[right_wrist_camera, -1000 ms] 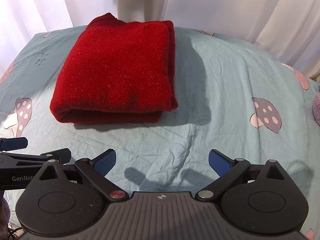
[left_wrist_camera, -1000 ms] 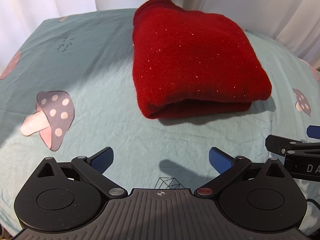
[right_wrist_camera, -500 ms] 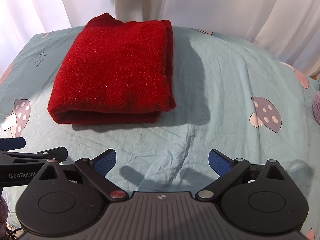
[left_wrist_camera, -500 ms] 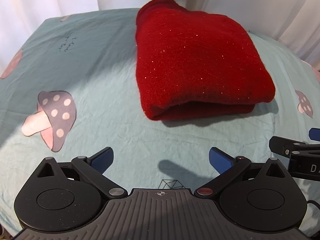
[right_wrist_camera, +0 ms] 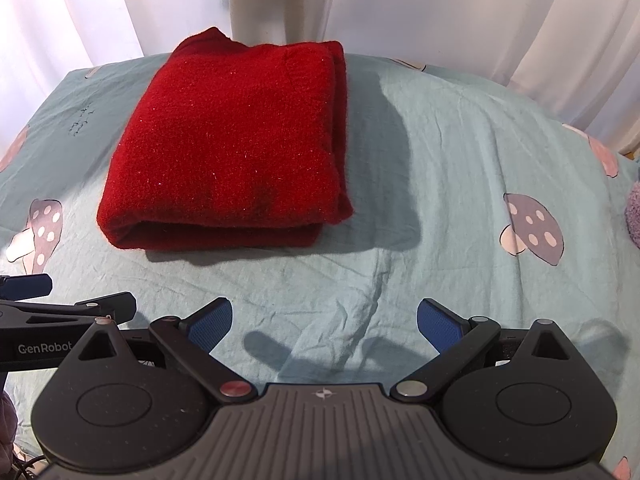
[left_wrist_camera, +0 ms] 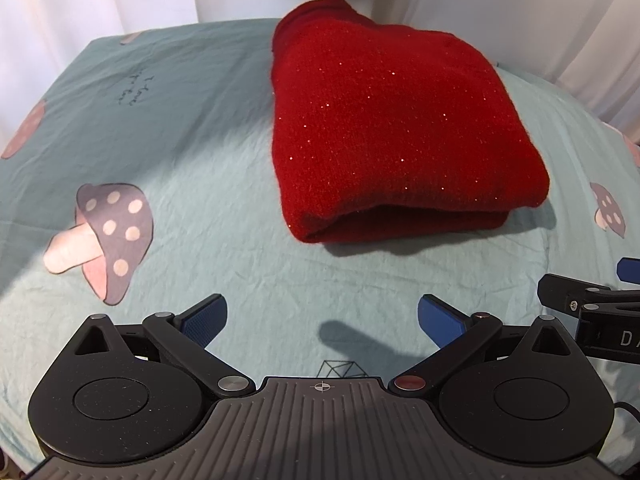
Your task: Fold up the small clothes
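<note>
A red knit garment [left_wrist_camera: 392, 128] lies folded into a thick rectangle on the teal mushroom-print sheet [left_wrist_camera: 192, 152]; it also shows in the right wrist view [right_wrist_camera: 232, 152]. My left gripper [left_wrist_camera: 322, 314] is open and empty, held near the sheet well short of the garment's front fold. My right gripper [right_wrist_camera: 324, 318] is open and empty too, in front of the garment and slightly to its right. Each gripper shows at the edge of the other's view: the right one [left_wrist_camera: 592, 304] and the left one [right_wrist_camera: 60, 316].
White curtains [right_wrist_camera: 440, 8] hang behind the bed. A fuzzy purple item [right_wrist_camera: 633, 216] lies at the right edge of the sheet. Mushroom prints [left_wrist_camera: 104, 236] mark the cloth. The sheet's far edge curves just behind the garment.
Both grippers have drifted slightly back and sideways; the garment sits a little further right in the left view and a bit closer in the right view. The jaws stayed open.
</note>
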Tool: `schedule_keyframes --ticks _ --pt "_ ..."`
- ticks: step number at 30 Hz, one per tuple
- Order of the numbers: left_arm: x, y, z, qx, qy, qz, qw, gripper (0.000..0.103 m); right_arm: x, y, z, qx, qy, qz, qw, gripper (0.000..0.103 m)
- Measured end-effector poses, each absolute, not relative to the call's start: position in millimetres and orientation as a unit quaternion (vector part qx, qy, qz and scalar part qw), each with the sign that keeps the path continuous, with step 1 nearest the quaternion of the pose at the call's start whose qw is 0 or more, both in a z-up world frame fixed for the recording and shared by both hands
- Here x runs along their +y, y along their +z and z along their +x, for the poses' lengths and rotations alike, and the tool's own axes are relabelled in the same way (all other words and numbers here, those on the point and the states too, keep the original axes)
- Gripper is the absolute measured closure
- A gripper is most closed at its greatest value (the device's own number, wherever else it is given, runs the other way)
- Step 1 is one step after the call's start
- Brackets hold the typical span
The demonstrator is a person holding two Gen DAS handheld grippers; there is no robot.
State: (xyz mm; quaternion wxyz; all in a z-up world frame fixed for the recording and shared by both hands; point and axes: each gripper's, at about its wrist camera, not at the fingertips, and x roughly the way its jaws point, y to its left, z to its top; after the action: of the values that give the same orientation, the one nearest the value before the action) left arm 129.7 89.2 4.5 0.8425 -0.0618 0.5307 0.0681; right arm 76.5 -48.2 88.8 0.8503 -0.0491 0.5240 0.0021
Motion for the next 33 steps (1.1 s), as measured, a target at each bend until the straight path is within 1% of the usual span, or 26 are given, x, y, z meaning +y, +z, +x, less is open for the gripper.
schedule_keyframes --ticks 33 --pt "87.7 5.3 129.6 0.532 0.065 -0.063 0.842 0.000 -49.4 94.3 75.0 0.516 0.006 -0.045 0.855 0.004"
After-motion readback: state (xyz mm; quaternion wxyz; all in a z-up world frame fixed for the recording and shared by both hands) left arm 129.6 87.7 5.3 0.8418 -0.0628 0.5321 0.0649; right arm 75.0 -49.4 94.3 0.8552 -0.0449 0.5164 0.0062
